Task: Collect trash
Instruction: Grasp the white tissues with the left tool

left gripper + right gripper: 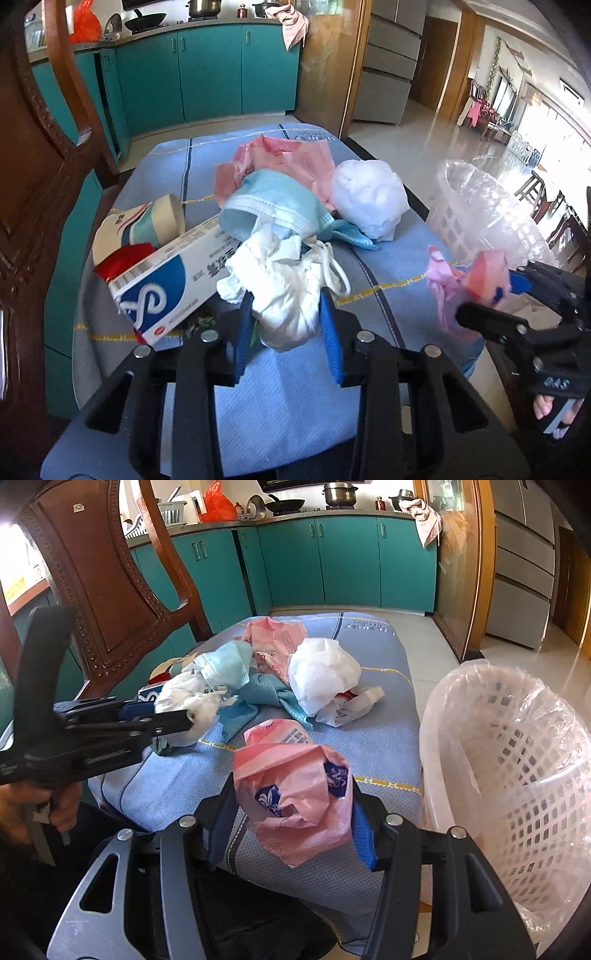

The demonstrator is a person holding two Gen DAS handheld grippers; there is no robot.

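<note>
In the left wrist view, the left gripper (286, 317) sits at lower centre with its fingers clenched on a crumpled white tissue wad (284, 284). That wad lies at the near edge of a trash pile on the blue-clothed bench (388, 266). A white mask loop hangs off the wad and a light blue face mask (273, 208) rests against it, so lifting may drag either along and drop it short of the bin. The toothpaste box (166, 277) touches the wad at left and could be nudged toward the edge. At right, the right gripper (498, 286) holds a pink plastic bag (476, 273) beside the lined basket (465, 221).

In the right wrist view, the right gripper (291, 805) grasps the pink plastic bag (291, 786) between its fingers at lower centre, above the bench. The bag is loose and bulging, so it could snag a finger pad on release. The white lattice basket (517, 760) at right carries a clear liner; what shows of its inside looks empty. Its thin liner could be pushed down off the rim.
</note>
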